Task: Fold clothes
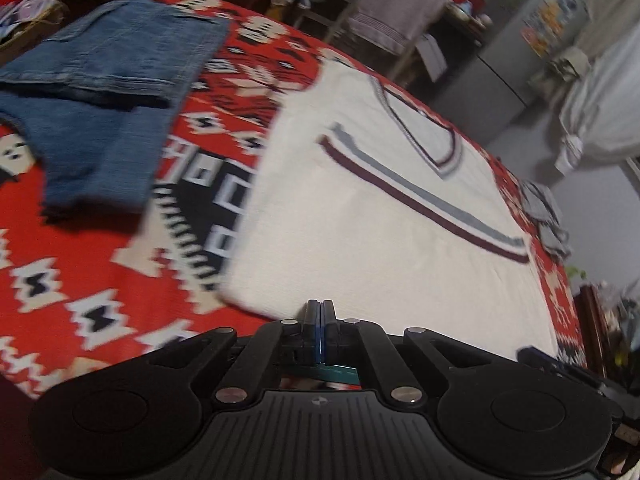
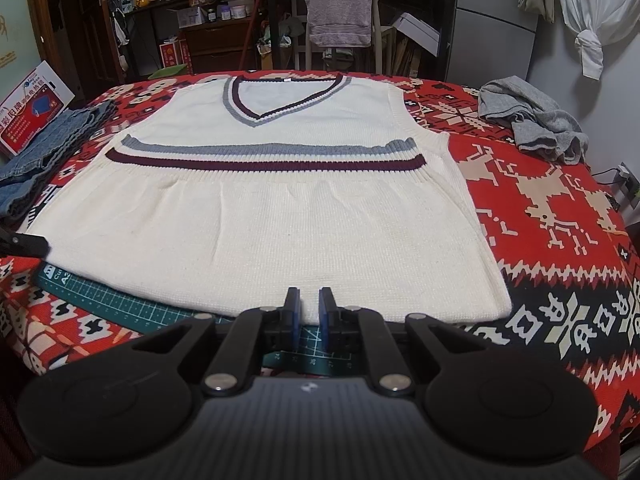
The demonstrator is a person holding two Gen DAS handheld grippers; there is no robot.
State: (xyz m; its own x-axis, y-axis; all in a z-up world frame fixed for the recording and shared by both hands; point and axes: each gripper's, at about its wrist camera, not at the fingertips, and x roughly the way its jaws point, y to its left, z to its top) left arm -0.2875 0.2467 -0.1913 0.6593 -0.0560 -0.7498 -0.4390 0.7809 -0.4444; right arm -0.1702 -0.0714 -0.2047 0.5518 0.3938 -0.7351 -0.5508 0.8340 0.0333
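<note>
lying flat across the middle of the desk is the white knit vest [image 2: 264,216], v-neck at the far end, its bottom part turned up so the grey and maroon striped band runs across the chest. the desk carries a red patterned blanket [image 2: 552,216] with reindeer and snowflake shapes, and a green cutting mat [image 2: 116,300] peeks out from under the vest's near-left edge.

right gripper [image 2: 309,304] sits at the near edge of the vest, roughly at its middle, jaws narrowly parted with a slim gap and nothing between them; the mat's grid shows through that gap.

left gripper [image 1: 320,312] hovers over the near-left part of the vest, looking slantwise along it, jaws pressed together, blue pads meeting. no cloth is seen caught between them. in the right wrist view a dark tip at the left frame edge touches the vest's near-left corner; which part that is, cannot tell.

folded blue jeans [image 1: 104,96] lie on the blanket left of the vest, well apart from it. a crumpled grey garment [image 2: 532,120] sits far right on the blanket. beyond the desk, a chair with a towel [image 2: 340,8] draped over its back, cluttered shelves behind.
</note>
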